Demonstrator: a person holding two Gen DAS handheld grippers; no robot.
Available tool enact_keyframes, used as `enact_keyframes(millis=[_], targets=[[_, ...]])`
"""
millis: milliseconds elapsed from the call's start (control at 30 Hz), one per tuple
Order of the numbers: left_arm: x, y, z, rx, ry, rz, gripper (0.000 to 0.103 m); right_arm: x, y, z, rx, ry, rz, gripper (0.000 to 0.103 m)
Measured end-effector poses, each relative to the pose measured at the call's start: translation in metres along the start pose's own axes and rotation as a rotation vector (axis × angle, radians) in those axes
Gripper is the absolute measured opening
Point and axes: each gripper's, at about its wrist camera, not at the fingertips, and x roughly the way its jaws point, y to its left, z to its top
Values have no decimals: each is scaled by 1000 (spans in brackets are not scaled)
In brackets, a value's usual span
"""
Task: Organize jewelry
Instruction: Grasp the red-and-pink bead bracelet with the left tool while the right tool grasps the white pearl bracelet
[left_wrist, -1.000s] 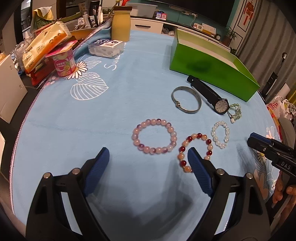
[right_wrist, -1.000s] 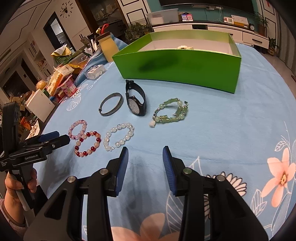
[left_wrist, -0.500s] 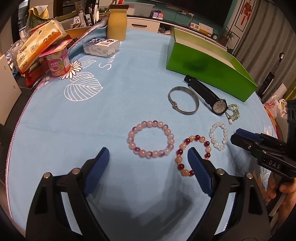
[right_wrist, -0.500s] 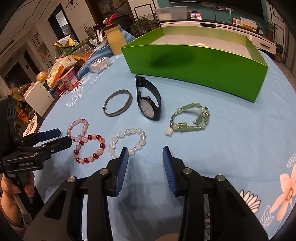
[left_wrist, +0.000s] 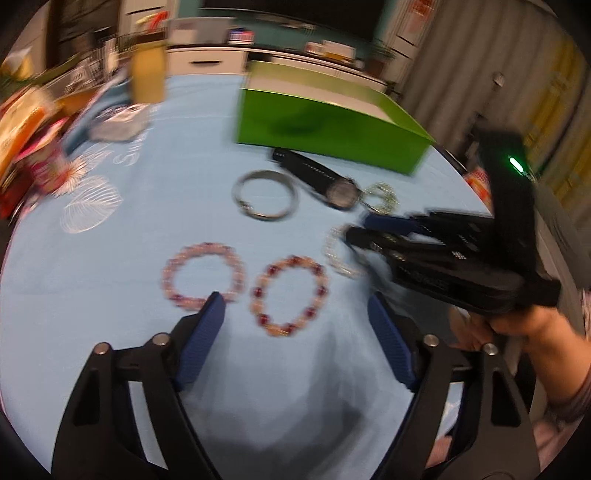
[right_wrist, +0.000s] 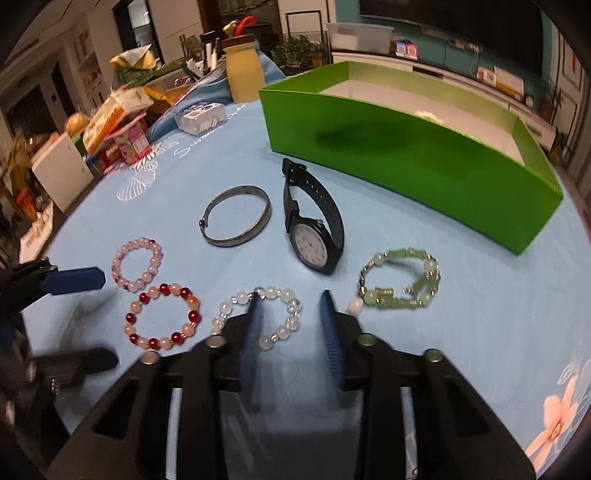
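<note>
Right tongs (right_wrist: 291, 325), closing, straddle the clear bead bracelet's (right_wrist: 258, 317) right arc (pads not pressing). Left tongs (left_wrist: 295, 332) spread, narrowing. Watch (right_wrist: 312, 218) strap runs near-to-far on desk (right_wrist: 480, 295).

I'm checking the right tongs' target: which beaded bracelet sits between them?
The clear white beaded bracelet: its right half lies between the right tongs. The red-and-peach and pink ones lie further left.
</note>
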Motion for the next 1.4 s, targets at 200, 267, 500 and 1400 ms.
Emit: enact_keyframes(millis=[200, 267, 500, 1400], targets=[[16, -18, -7, 68, 36, -19, 57, 0, 4, -1, -36, -17, 5, 8], [19, -21, -7, 87, 40, -3, 52, -2, 0, -2, -12, -16, 26, 8], [29, -28, -7, 161, 67, 13, 43, -21, -19, -5, 80, -41, 91, 8], [-10, -9, 24, -163, -66, -207, 7, -104, -61, -10, 204, -208, 107, 8]])
